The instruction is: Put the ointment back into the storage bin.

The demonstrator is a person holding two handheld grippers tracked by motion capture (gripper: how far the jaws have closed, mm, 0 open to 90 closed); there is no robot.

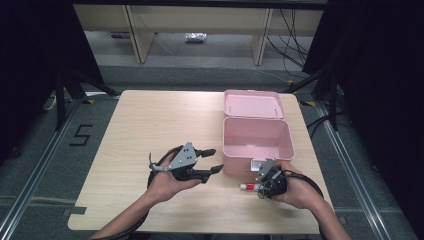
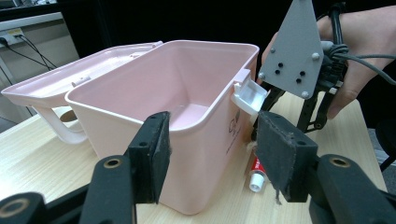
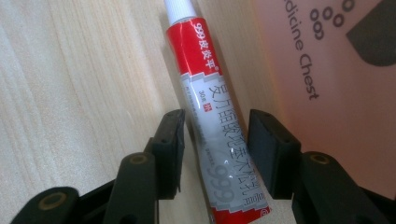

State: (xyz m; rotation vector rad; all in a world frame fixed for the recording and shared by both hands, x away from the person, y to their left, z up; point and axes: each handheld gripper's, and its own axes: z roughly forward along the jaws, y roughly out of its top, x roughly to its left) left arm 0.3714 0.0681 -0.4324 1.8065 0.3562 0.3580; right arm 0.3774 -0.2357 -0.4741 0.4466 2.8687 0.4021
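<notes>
A red, white and silver ointment tube (image 1: 248, 186) lies flat on the wooden table (image 1: 150, 120), just in front of an open pink medicine chest (image 1: 256, 119). My right gripper (image 1: 260, 186) is down at the tube's crimped end. In the right gripper view the jaws of the right gripper (image 3: 215, 140) straddle the tube (image 3: 205, 84) with thin gaps on both sides, and its cap points away. My left gripper (image 1: 212, 159) is held open left of the chest, facing its front corner. The left gripper view shows the left gripper (image 2: 215, 140) with nothing between its pads, the tube (image 2: 256, 175) and the right gripper (image 2: 285, 105).
The chest's lid (image 1: 253, 104) lies folded back behind it, and the chest (image 2: 116, 121) is empty inside. A white latch (image 2: 250, 95) sticks out from its front rim above the tube. Bare tabletop spreads across the left half. Desk legs and cables stand beyond the far edge.
</notes>
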